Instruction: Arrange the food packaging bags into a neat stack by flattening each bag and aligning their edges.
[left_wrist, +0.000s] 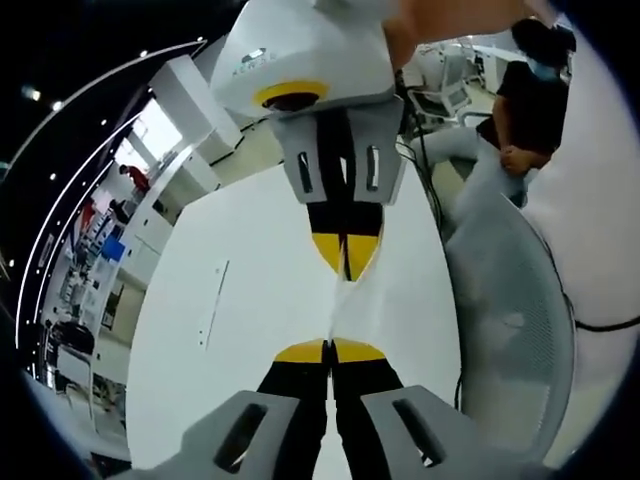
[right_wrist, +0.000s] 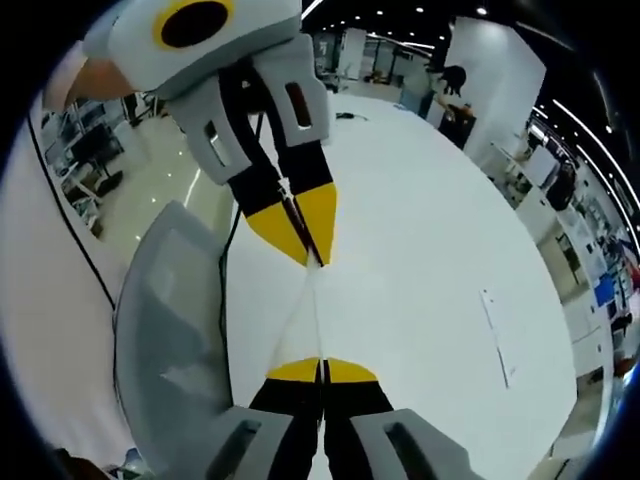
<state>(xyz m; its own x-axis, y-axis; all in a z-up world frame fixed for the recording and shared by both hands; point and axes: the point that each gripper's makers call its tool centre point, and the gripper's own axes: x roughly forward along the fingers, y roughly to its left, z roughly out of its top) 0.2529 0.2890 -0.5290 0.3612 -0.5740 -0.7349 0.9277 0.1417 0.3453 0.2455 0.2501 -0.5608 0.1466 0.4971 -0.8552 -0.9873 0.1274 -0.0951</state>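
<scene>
While both pinch a white bag (left_wrist: 340, 300) edge-on, left claw (left_wrist: 330, 350) clamped, right claw (left_wrist: 345, 258) clamped opposite, bag's faces hidden.

A white food packaging bag (left_wrist: 343, 295) is stretched edge-on between two closed grippers, above the white table (left_wrist: 240, 300). It appears as a thin, taut, pale strip, narrowest midway (right_wrist: 313, 300). Its markings cannot be made out.

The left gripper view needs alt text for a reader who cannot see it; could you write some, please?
The left gripper and the right gripper opposite each pinch an end of a white bag above a white table. A grey mesh chair stands alongside.
</scene>
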